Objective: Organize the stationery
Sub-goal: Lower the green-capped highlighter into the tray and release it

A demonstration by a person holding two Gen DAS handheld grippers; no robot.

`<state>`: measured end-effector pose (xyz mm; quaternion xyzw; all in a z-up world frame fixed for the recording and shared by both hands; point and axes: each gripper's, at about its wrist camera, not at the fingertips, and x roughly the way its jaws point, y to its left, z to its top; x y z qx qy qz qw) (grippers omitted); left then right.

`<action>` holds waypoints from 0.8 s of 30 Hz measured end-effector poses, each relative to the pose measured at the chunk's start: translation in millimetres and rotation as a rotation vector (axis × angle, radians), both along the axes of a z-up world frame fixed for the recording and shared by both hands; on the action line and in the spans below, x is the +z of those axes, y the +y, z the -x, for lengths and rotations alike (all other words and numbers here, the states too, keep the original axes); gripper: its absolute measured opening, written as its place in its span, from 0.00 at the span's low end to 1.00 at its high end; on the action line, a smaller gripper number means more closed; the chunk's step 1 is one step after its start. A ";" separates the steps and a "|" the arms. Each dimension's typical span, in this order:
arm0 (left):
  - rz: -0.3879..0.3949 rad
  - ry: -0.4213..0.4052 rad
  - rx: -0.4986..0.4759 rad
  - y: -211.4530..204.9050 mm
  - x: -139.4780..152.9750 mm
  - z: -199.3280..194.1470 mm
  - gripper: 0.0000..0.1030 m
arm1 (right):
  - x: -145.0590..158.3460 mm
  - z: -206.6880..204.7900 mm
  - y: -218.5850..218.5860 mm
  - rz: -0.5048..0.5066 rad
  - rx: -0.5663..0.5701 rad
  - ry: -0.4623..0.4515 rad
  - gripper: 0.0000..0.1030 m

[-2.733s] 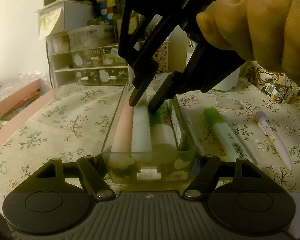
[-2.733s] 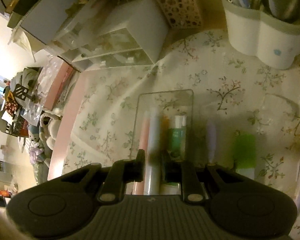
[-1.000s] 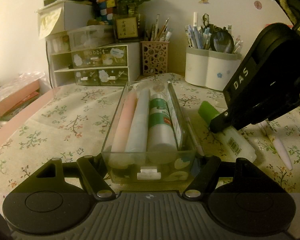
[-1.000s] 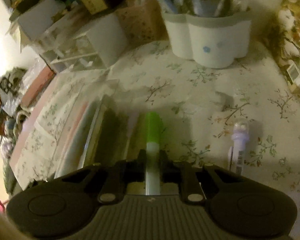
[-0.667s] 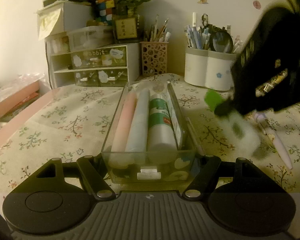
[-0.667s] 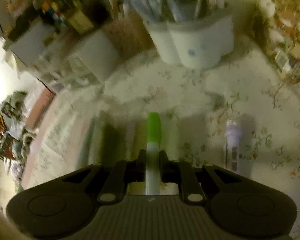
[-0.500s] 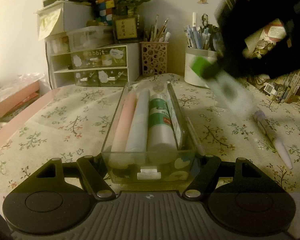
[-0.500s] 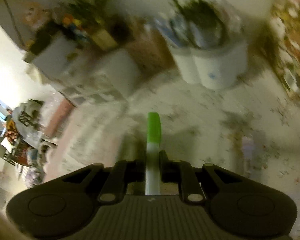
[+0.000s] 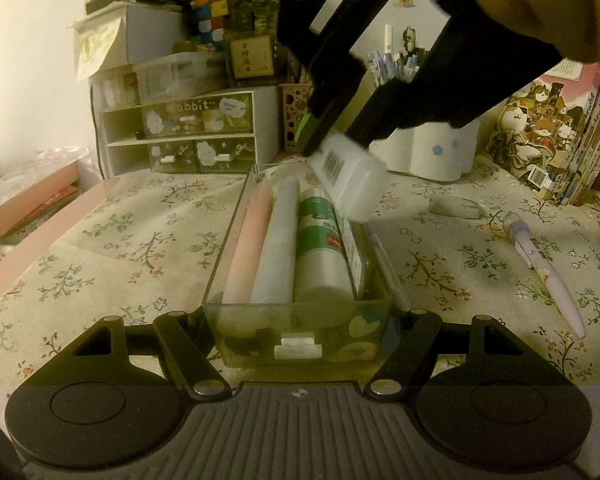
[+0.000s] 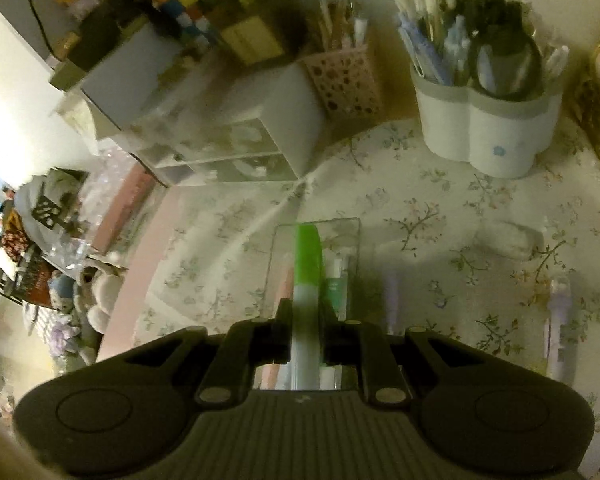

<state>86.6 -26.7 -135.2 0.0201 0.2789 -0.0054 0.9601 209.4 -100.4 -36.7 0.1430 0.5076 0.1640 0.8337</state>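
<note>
With the clear tray [image 9: 300, 344] clamped at its near end by the left gripper [image 9: 298, 336], the green-capped highlighter [image 10: 306, 300], pinched in the closed right gripper [image 10: 305, 328], is held above the tray, where lowering and release seem called for next.

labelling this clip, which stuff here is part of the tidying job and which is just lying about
In the job:
- green-capped highlighter, clamped in the right gripper
- clear tray, held by the left gripper
- purple pen on the cloth

Lying about:
- white pen holder
- drawer unit
- puzzle cube
</note>
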 end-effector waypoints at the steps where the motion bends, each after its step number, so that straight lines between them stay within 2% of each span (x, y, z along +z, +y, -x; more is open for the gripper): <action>1: 0.000 0.000 -0.001 0.2 0.1 0.0 0.71 | -1.4 -0.7 1.8 0.012 0.004 0.003 0.05; 5: 0.000 0.000 0.000 0.2 0.1 -0.2 0.71 | -5.2 -3.3 11.1 0.064 0.011 0.004 0.06; 10: 0.000 0.001 -0.003 0.2 0.4 -0.6 0.71 | -11.4 -4.1 10.6 0.079 0.019 0.009 0.05; 15: -0.001 0.001 -0.003 0.2 0.4 -0.8 0.71 | -7.5 -0.2 5.0 0.056 0.040 -0.030 0.06; 24: -0.001 0.002 -0.002 0.1 0.3 -1.0 0.71 | -16.3 1.6 11.2 0.022 0.125 0.005 0.06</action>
